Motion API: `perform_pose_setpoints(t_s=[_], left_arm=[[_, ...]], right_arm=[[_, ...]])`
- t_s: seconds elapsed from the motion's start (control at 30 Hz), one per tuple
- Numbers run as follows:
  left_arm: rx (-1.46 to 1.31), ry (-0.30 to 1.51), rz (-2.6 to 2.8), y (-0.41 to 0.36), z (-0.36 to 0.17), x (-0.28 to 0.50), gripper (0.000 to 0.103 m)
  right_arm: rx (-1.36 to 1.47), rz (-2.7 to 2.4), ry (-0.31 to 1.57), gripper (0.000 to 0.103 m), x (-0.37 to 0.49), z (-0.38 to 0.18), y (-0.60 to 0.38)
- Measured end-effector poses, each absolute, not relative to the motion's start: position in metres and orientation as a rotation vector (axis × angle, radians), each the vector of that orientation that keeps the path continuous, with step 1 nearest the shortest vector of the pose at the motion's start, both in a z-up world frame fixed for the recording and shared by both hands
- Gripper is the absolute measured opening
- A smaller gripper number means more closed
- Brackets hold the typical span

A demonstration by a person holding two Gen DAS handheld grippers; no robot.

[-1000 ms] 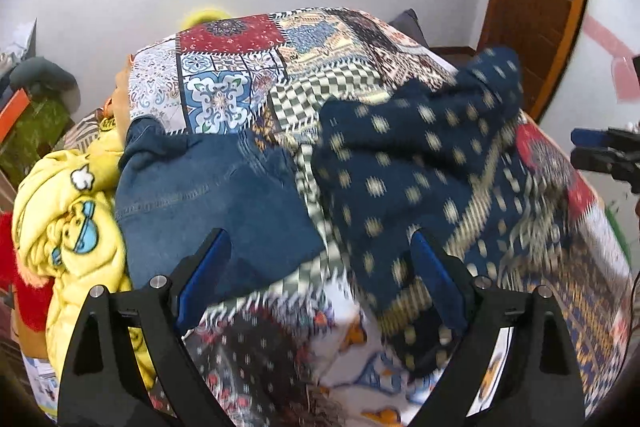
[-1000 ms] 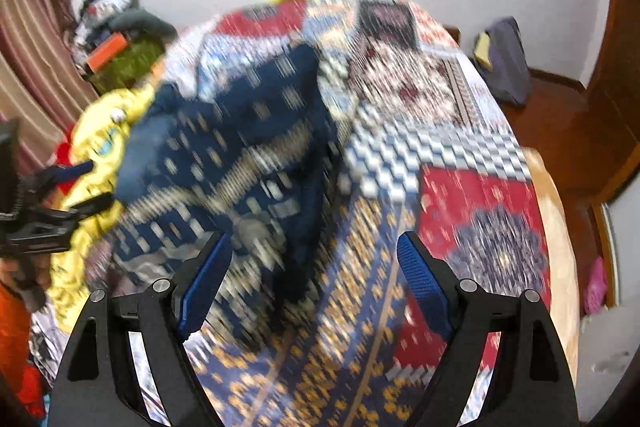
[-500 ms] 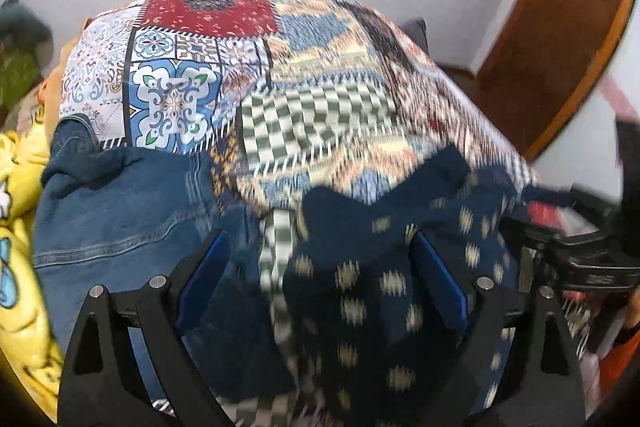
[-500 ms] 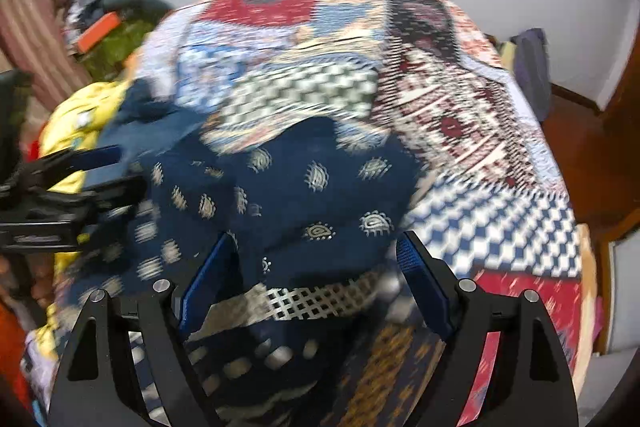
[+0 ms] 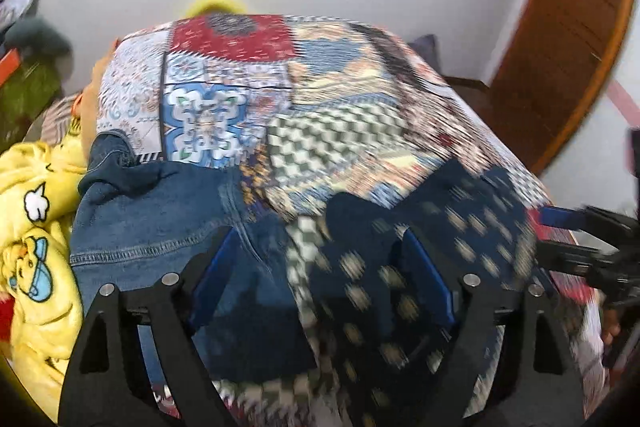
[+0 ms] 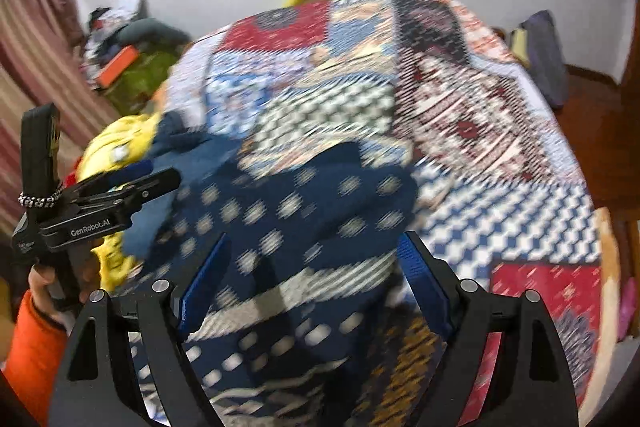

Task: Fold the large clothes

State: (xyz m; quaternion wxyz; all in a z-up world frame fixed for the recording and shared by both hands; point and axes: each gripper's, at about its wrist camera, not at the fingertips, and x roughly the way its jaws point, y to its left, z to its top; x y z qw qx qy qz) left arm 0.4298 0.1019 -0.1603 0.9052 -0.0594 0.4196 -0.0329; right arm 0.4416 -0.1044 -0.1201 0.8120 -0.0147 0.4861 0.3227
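My left gripper point(image 5: 320, 267) is wide open, jaws just closing a bit, above jeans point(image 5: 160, 227). My right gripper point(image 6: 312, 279) gapes over the dotted cloth point(image 6: 300, 203) beside the jeans.

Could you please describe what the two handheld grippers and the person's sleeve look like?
Both the left gripper and right gripper are matte black, with forked arms, silver bolts and blue finger pads. The left one carries white "GenRobot.AI" lettering. The sleeve is orange.

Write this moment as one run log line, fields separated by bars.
step: fold not begun | left tool: open, has just narrowed slightly | right tool: open | navy dotted garment: crumpled on bed
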Motion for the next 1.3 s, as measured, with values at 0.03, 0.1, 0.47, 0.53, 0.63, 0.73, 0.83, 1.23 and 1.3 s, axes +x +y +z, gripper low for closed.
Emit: perform_pose_setpoints(t_s=[0.03, 0.1, 0.47, 0.53, 0.63, 0.73, 0.83, 1.23, 1.3], left_arm=[[-0.115, 0.882, -0.096, 0.097, -0.161, 0.422, 0.090], [-0.107, 0.926, -0.158, 0.087, -0.166, 0.405, 0.091], [-0.115, 0.981, -0.135, 0.093, -0.186, 0.331, 0.094], [-0.120, 0.979, -0.107, 0.101, -0.184, 0.327, 0.094], [-0.185, 0.967, -0.107, 0.114, -0.179, 0.331, 0.094], [-0.316, 0.954, -0.175, 0.121, -0.178, 0.346, 0.094], [-0.463, 1.003, -0.252, 0.120, -0.195, 0.364, 0.094], [-0.779, 1.110, -0.408, 0.111, -0.266, 0.422, 0.099], [-0.768, 1.105, -0.414, 0.111, -0.265, 0.424, 0.099]], right_arm=[[-0.051, 0.688, 1.049, 0.083, 0.435, -0.125, -0.104], [-0.101, 0.670, 1.073, 0.083, 0.428, -0.140, -0.106], [-0.024, 0.599, 1.173, 0.083, 0.387, -0.157, -0.179], [-0.014, 0.602, 1.151, 0.083, 0.389, -0.150, -0.183], [0.052, 0.643, 1.107, 0.083, 0.392, -0.137, -0.181], [0.160, 0.688, 1.105, 0.083, 0.405, -0.137, -0.176], [0.212, 0.698, 1.140, 0.083, 0.423, -0.153, -0.165], [0.363, 0.810, 1.286, 0.083, 0.458, -0.215, -0.137], [0.386, 0.822, 1.287, 0.083, 0.460, -0.218, -0.133]])
